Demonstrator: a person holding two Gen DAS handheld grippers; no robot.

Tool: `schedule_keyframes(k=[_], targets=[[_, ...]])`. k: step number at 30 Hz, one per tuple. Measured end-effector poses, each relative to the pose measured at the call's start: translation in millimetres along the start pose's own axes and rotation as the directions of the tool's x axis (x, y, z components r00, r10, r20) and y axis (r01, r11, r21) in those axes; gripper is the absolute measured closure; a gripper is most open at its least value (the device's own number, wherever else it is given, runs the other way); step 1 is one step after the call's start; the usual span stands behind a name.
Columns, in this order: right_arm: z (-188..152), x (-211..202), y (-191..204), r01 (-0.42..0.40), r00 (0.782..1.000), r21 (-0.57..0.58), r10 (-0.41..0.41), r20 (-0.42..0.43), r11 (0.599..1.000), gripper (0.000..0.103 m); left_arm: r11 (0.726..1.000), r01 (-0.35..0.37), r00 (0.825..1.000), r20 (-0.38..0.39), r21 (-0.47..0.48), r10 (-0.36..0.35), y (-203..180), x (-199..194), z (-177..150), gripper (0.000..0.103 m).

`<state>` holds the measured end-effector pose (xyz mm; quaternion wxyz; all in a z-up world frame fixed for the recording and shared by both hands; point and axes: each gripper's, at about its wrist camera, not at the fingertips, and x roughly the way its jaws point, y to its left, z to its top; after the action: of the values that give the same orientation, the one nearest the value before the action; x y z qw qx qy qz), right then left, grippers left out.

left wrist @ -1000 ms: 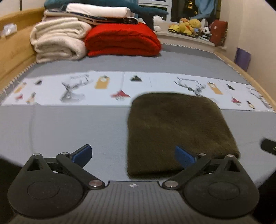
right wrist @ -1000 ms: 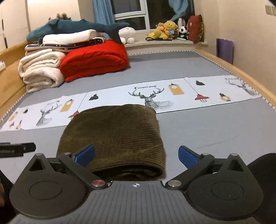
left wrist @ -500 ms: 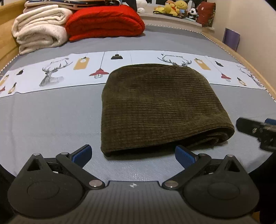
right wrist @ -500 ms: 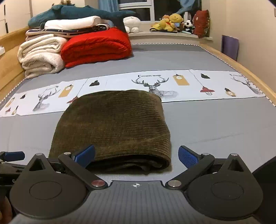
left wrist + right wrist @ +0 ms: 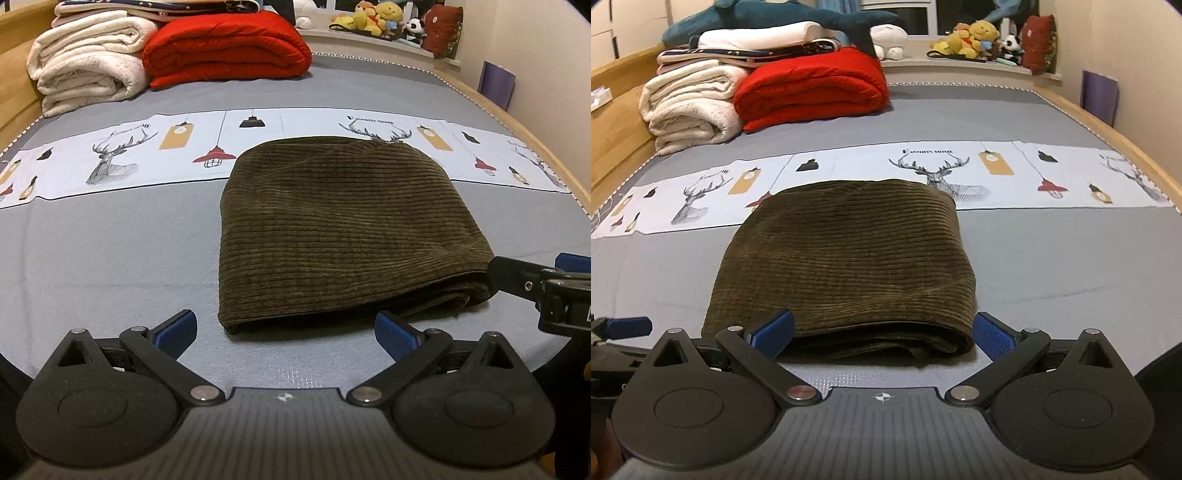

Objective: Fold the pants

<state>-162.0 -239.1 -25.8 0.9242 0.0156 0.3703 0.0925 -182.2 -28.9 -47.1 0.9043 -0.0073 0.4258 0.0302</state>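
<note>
Two grippers are waiting, both spread wide and holding nothing: the left gripper (image 5: 284,328) and the right gripper (image 5: 882,330). Folded pants (image 5: 846,258) are lying on the bed (image 5: 1071,266), partly over the deer strip (image 5: 997,170) (probably finished, so nothing needs holding).

Both claws were held low and level, side by side: the left claw (image 5: 283,328) gaped wide, and the right claw (image 5: 882,331) likewise.

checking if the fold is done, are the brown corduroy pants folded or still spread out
Folded. The pants lie as a compact bundle on the bed, with stacked layers showing along the near edge. Neither open gripper holds them.
</note>
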Motion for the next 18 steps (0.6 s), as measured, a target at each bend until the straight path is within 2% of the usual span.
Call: schedule_keyframes(k=[18], targets=[[-0.1,1.6,4.6,-0.008,1.0,-0.019,0.008,-0.003,1.0,0.001,1.0,-0.003,1.0,0.0,0.0,0.003,-0.4,0.2,-0.1,0.0]])
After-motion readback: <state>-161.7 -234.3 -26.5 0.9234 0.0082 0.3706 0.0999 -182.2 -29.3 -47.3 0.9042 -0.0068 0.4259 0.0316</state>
